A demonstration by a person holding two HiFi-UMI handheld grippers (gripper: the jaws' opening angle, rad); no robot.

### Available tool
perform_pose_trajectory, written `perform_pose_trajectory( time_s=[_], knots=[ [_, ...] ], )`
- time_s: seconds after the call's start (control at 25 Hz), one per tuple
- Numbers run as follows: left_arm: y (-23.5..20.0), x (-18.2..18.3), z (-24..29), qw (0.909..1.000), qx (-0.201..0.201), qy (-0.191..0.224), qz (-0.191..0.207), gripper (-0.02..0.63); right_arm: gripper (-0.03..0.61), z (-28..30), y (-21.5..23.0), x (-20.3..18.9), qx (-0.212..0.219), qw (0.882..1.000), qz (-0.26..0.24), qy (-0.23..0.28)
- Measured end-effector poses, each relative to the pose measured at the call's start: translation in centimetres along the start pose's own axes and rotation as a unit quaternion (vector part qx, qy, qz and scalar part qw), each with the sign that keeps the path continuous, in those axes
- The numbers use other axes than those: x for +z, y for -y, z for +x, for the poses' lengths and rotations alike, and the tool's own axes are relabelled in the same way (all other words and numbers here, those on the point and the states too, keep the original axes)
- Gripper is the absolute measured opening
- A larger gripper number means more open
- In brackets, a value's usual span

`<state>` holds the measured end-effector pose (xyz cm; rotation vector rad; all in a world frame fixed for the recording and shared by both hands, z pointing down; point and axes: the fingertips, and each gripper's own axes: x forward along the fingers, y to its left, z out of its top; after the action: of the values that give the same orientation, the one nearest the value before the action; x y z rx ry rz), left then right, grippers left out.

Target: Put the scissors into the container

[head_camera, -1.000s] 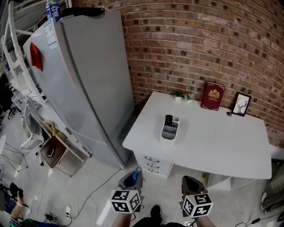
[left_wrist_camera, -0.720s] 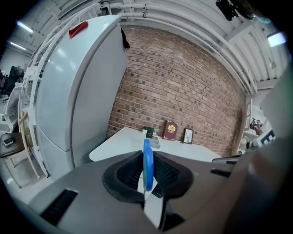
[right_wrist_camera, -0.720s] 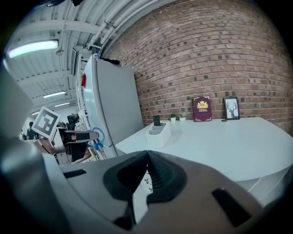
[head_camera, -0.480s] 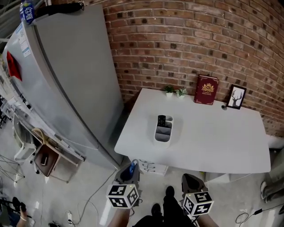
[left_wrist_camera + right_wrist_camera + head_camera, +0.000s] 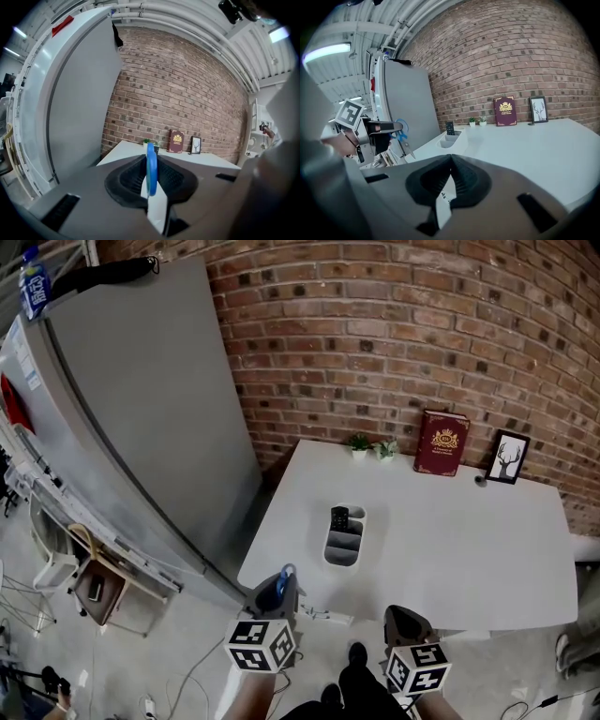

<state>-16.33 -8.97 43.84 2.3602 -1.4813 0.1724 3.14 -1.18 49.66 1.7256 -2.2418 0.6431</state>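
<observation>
My left gripper (image 5: 273, 592) is shut on blue-handled scissors (image 5: 284, 578) and hangs just off the near left corner of the white table (image 5: 469, 559). In the left gripper view the blue handle (image 5: 151, 168) stands edge-on between the jaws. The right gripper view shows the scissors (image 5: 402, 139) with their blades pointing down. The white divided container (image 5: 343, 540) stands on the table's left part, a black object (image 5: 339, 517) upright in its far compartment. My right gripper (image 5: 404, 623) is shut on nothing, below the table's near edge.
A tall grey fridge (image 5: 131, 418) stands left of the table. Along the brick wall at the table's back are two small plants (image 5: 371, 445), a red book (image 5: 443, 442) and a framed picture (image 5: 508, 458). A shelf rack with clutter (image 5: 66, 559) is at far left.
The view has come nearer to the table, which now lies closer to both grippers. The left gripper still holds the scissors; the right stays shut.
</observation>
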Motion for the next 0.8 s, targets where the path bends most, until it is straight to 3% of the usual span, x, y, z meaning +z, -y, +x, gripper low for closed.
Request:
perform_pose_trajectory(
  time_s=[0.8],
  knots=[
    [1.1,7.1,10.5,0.9994,0.001,0.034,0.004,0.051,0.0,6.3,5.1,2.9,0.023,0.999,0.014,-0.019]
  ],
)
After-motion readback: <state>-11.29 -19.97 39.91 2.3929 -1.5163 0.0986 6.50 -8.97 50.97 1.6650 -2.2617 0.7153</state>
